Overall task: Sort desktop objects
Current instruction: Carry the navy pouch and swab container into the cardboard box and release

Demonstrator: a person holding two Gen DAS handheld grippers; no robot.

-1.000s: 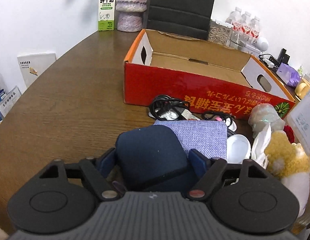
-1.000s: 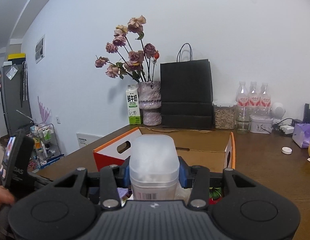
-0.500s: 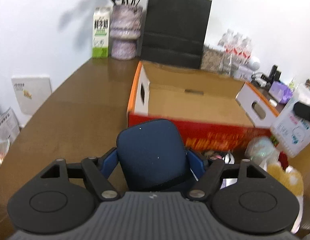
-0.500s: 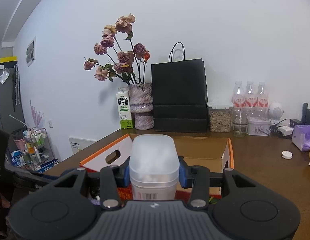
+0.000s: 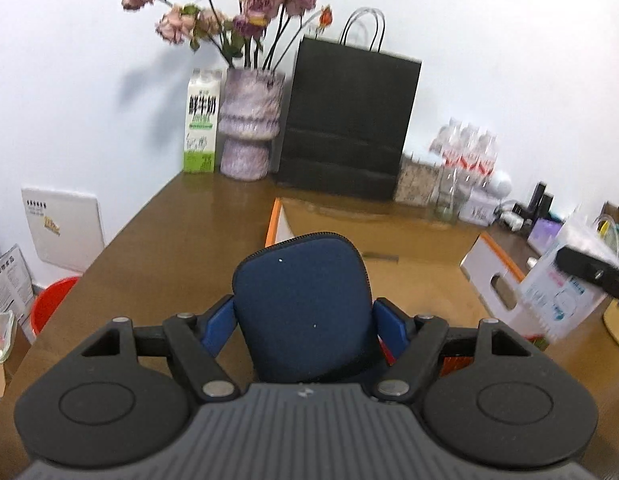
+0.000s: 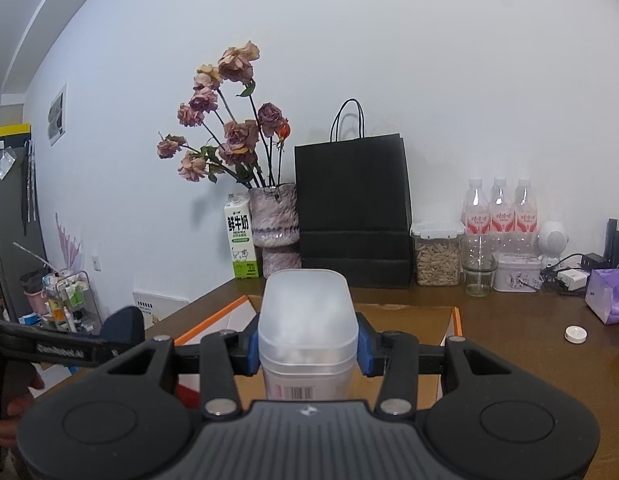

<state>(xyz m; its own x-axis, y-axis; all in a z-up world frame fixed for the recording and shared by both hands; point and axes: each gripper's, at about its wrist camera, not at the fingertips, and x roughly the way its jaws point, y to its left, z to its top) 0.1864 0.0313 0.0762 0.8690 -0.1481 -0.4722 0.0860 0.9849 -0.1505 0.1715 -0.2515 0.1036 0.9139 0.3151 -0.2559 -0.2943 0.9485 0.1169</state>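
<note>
My left gripper [image 5: 305, 320] is shut on a dark blue zip pouch [image 5: 301, 280], held up in front of the open orange cardboard box [image 5: 274, 220]. In the right wrist view, my right gripper [image 6: 309, 346] is shut on a translucent white plastic container [image 6: 307, 312] with a barcode, held above the box's near side [image 6: 213, 324]. That container [image 5: 557, 296] also shows at the right edge of the left wrist view. The blue pouch [image 6: 123, 328] appears at the left of the right wrist view, with a hand [image 6: 13, 400] below it.
A vase of dried roses [image 6: 273, 220], a milk carton [image 6: 241, 240] and a black paper bag [image 6: 353, 216] line the back wall. Bottles [image 6: 499, 208], a jar [image 6: 435, 256], a glass [image 6: 479, 264], a purple pack [image 6: 607, 292] and a white cap [image 6: 575, 334] sit at right. A red bucket [image 5: 49, 308] stands off-table.
Both grippers rose with their loads. The left one lifted the pouch off the table clutter and tilted up toward the box and wall. The right one drifted sideways over the box.
</note>
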